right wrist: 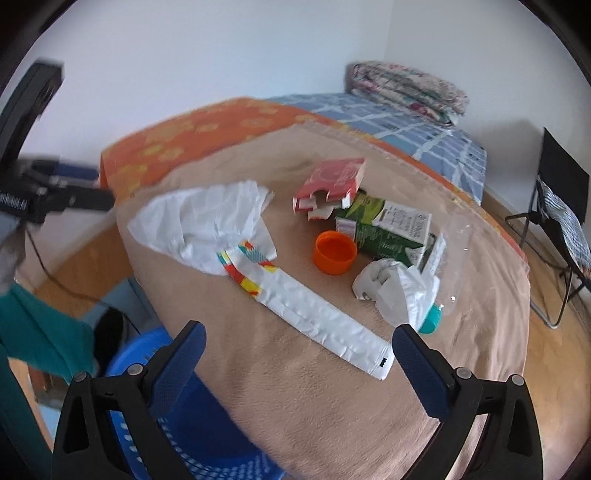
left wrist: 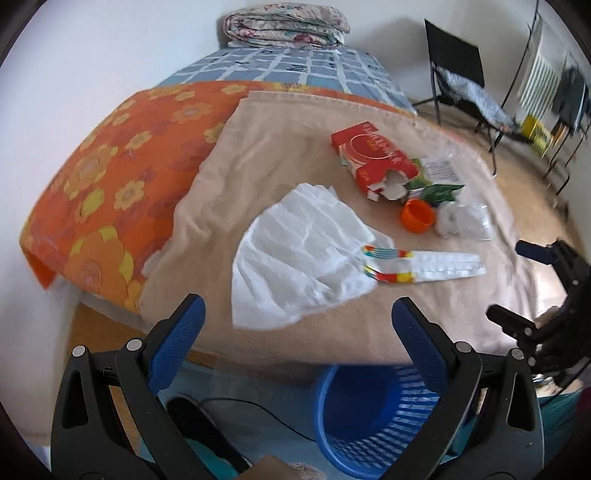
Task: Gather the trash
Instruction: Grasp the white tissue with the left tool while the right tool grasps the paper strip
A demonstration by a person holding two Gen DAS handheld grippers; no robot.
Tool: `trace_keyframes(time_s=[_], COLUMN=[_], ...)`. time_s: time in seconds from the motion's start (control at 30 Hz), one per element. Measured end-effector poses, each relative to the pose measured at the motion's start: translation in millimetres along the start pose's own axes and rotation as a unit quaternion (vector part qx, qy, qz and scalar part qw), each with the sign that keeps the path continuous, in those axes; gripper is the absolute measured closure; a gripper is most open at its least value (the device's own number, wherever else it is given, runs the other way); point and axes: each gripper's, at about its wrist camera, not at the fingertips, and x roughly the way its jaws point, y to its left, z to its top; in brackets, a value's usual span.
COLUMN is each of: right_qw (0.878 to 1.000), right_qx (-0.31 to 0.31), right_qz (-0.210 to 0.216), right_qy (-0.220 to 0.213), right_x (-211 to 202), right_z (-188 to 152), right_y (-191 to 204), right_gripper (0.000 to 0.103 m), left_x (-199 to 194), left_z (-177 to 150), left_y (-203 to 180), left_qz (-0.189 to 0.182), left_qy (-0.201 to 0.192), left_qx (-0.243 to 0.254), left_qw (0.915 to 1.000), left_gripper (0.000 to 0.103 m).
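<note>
Trash lies on a beige cloth (left wrist: 266,177) on the bed: a white plastic bag (left wrist: 299,254) with a striped band, a torn red carton (left wrist: 373,158), a green carton (right wrist: 388,229), an orange cap (right wrist: 334,256), crumpled white paper (right wrist: 391,291) and a clear plastic bottle with a teal cap (right wrist: 432,317). A blue slatted bin (left wrist: 369,417) stands on the floor below the bed edge. My left gripper (left wrist: 297,325) is open and empty, above the bin, just short of the white bag. My right gripper (right wrist: 295,345) is open and empty, over the bag's long end (right wrist: 332,332).
An orange flowered sheet (left wrist: 110,177) and a blue checked sheet (left wrist: 295,66) cover the bed, with a folded quilt (left wrist: 288,26) at its far end. A black folding chair (left wrist: 461,85) stands on the floor at the right. A cable (left wrist: 258,410) lies beside the bin.
</note>
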Motion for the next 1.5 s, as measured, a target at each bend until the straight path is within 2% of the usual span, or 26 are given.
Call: trace_keyframes(time_s=[0.1, 0.2, 0.37, 0.47, 0.67, 0.83, 1.0, 1.1, 1.2, 1.27, 1.37, 1.5], right_qw=[1.0, 0.999, 0.998, 0.997, 0.994, 0.992, 0.993, 0.992, 0.992, 0.993, 0.992, 0.992], right_qx=[-0.01, -0.032, -0.048, -0.047, -0.055, -0.049, -0.02, -0.001, 0.007, 0.018, 0.034, 0.052], right_qz=[0.012, 0.008, 0.006, 0.015, 0.025, 0.017, 0.023, 0.03, 0.03, 0.028, 0.031, 0.032], right_qy=[0.024, 0.038, 0.048, 0.06, 0.091, 0.111, 0.117, 0.119, 0.119, 0.117, 0.116, 0.111], right_x=[19, 35, 56, 70, 94, 108, 114, 116, 115, 114, 110, 105], right_z=[2, 4, 14, 19, 21, 19, 20, 19, 20, 22, 20, 22], right_y=[1, 4, 6, 5, 11, 11, 2, -2, -4, -7, -10, -17], right_gripper=[0.005, 0.005, 0.005, 0.005, 0.005, 0.005, 0.005, 0.005, 0.012, 0.021, 0.028, 0.044], left_x=[18, 35, 58, 74, 96, 125, 149, 160, 167, 169, 167, 160], left_z=[11, 18, 21, 23, 33, 38, 42, 44, 49, 50, 54, 63], left_y=[5, 12, 18, 23, 26, 31, 21, 7, -6, -8, -13, -16], left_qz=[0.031, 0.036, 0.03, 0.018, -0.002, -0.029, -0.021, 0.007, 0.022, 0.025, 0.034, 0.042], left_qy=[0.003, 0.017, 0.048, 0.079, 0.099, 0.139, 0.157, 0.16, 0.152, 0.147, 0.139, 0.128], left_qx=[0.004, -0.002, -0.007, -0.036, -0.08, -0.138, -0.148, -0.126, -0.103, -0.104, -0.107, -0.092], left_qw=[0.9995, 0.9992, 0.9983, 0.996, 0.9918, 0.9803, 0.9762, 0.9791, 0.9828, 0.9834, 0.9839, 0.9867], left_gripper=[0.0, 0.0, 0.0, 0.0, 0.001, 0.001, 0.001, 0.001, 0.001, 0.002, 0.007, 0.031])
